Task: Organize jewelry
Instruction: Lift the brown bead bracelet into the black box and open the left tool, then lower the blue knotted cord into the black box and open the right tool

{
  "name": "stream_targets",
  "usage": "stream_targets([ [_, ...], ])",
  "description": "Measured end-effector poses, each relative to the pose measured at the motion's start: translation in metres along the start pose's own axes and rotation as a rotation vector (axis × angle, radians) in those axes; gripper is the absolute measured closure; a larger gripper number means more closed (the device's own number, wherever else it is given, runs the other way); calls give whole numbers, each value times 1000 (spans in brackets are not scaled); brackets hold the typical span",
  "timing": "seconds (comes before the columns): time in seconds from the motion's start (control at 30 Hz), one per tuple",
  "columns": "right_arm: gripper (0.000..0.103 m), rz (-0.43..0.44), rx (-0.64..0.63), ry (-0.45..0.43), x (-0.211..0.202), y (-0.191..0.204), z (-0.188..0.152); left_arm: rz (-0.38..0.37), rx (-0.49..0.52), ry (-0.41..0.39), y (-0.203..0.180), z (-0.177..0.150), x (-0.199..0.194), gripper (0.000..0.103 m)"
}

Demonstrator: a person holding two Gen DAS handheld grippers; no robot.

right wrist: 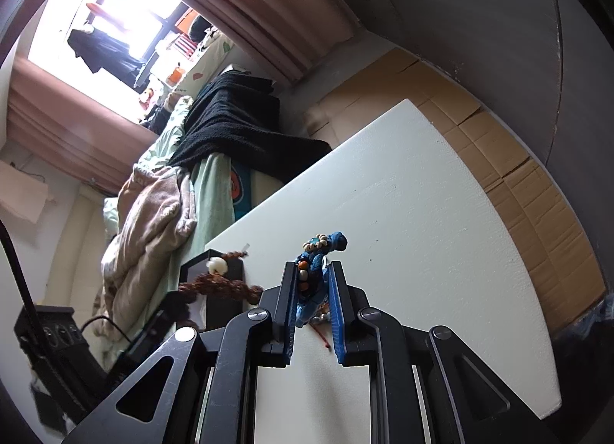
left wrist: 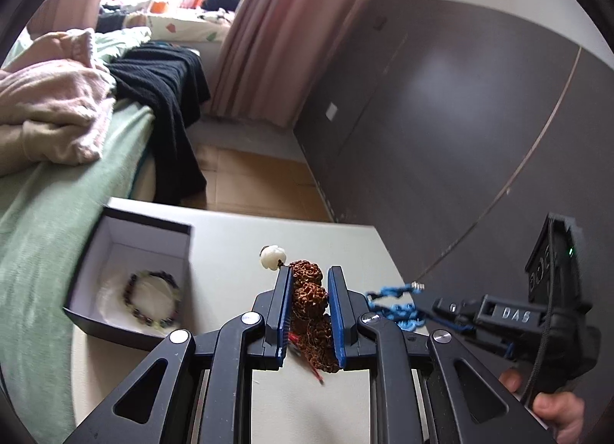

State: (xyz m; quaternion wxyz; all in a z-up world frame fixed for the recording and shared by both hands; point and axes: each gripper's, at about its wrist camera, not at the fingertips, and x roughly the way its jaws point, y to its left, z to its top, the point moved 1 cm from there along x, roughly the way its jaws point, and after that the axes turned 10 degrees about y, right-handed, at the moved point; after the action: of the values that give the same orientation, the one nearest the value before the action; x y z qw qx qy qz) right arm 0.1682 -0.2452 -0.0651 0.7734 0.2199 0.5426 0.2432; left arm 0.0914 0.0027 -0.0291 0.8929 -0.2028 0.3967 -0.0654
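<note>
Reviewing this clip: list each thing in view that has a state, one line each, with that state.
Left gripper: shut on the brown knobbly-seed bracelet, lifted off the table.
Right gripper: shut on the blue braided-cord bracelet, lifted.
Black square gift box with white lining: open, no lid on it.
Dark beaded bracelet: lying flat inside the box.
White tabletop: bare where visible.

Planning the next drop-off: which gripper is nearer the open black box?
Left. The left gripper, holding the brown bracelet, is just right of the box; the right gripper is farther right.
</note>
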Motion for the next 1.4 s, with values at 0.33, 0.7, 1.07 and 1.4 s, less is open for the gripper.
stream_targets([
  [0.33, 86, -30, -55, 34, 20, 20, -4, 27, -95, -101, 50, 18, -33, 84],
  [0.7, 86, -12, -125, 57, 43, 46, -6, 67, -252, -133, 101, 28, -38, 77],
  [1.07, 86, 97, -204, 57, 59, 85, -13, 125, -395, -120, 134, 18, -55, 35],
  [1.4, 85, 200, -296, 55, 84, 139, -25, 142, -441, -93, 148, 13, -60, 35],
])
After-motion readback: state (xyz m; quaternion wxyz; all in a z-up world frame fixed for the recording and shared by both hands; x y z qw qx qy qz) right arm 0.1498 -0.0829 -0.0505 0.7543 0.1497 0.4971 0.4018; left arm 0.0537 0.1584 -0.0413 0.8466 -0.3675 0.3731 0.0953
